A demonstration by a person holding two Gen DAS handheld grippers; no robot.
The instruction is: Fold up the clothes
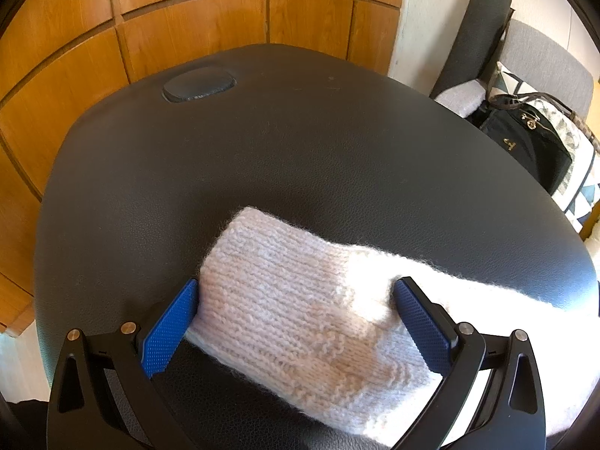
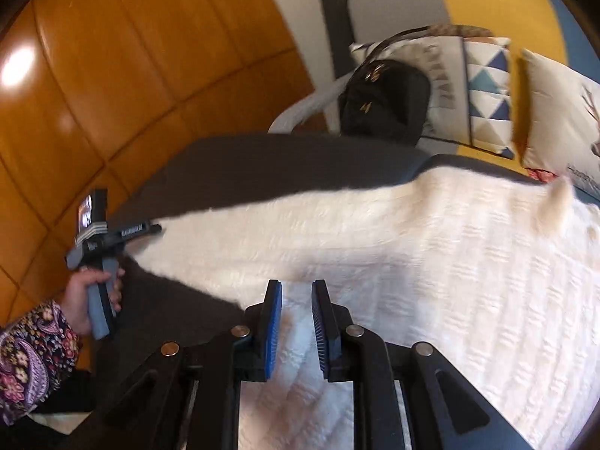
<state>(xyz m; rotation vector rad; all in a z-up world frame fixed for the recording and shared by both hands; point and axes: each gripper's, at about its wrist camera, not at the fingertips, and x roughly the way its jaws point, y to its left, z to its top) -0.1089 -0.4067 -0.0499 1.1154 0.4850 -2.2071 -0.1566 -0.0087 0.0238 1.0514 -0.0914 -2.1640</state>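
A cream knitted sweater (image 2: 431,255) lies spread over the right part of a black leather table (image 1: 300,150). One sleeve reaches left, and its cuff (image 1: 285,300) lies flat between the wide-apart blue pads of my left gripper (image 1: 298,284), which is open. In the right wrist view that left gripper (image 2: 150,229) sits at the sleeve's end, held by a hand (image 2: 80,300) in a floral sleeve. My right gripper (image 2: 296,300) is at the sweater's near edge. Its jaws stand narrow, with a fold of the white knit pinched between the pads.
An oval inset (image 1: 198,84) is set into the table near its far edge. Wood panelling (image 1: 187,18) stands behind the table. To the right, a black handbag (image 1: 525,150) and patterned cushions (image 2: 487,93) rest on a grey chair (image 1: 543,56).
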